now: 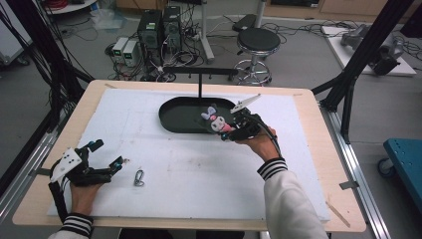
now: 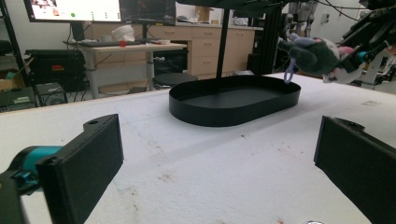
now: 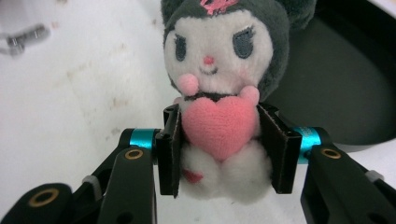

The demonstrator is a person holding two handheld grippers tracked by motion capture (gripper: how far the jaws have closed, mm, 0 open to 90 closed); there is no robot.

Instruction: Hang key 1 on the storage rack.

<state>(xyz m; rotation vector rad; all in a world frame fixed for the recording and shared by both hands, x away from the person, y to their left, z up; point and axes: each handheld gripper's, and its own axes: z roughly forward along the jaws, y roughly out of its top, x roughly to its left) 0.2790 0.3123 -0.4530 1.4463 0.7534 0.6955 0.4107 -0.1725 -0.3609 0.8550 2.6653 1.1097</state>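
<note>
The right gripper (image 1: pixel 230 133) holds a small plush toy (image 1: pixel 217 121). The toy has a dark hood with ears, a white face and a pink heart (image 3: pixel 219 126) on its tummy. In the right gripper view the two black jaws squeeze the toy's body from both sides, just beside the heart. The toy hangs in the air over the near edge of the black tray (image 1: pixel 171 119), not touching it. A black stand (image 1: pixel 200 82) with a bar on top rises from the back of the tray.

The left gripper (image 1: pixel 102 164) rests low on the white foam mat (image 1: pixel 199 169), well apart from the toy. Its jaws are wide apart and hold nothing. A small metal clip (image 1: pixel 139 178) lies on the mat just beside it.

The toy looks soft and very light. It will squash when pinched, so it should not slip out easily, and it should not break if it falls. The tummy is a good place to hold it, because it is the fattest part and the jaws sink into it. The ears and head are floppy and would bend away. In the left gripper view a thin purple loop (image 2: pixel 289 72) hangs from the toy (image 2: pixel 317 56). I think the loop is for hanging, and it is thin and wobbly, so it may be hard to catch.
</note>
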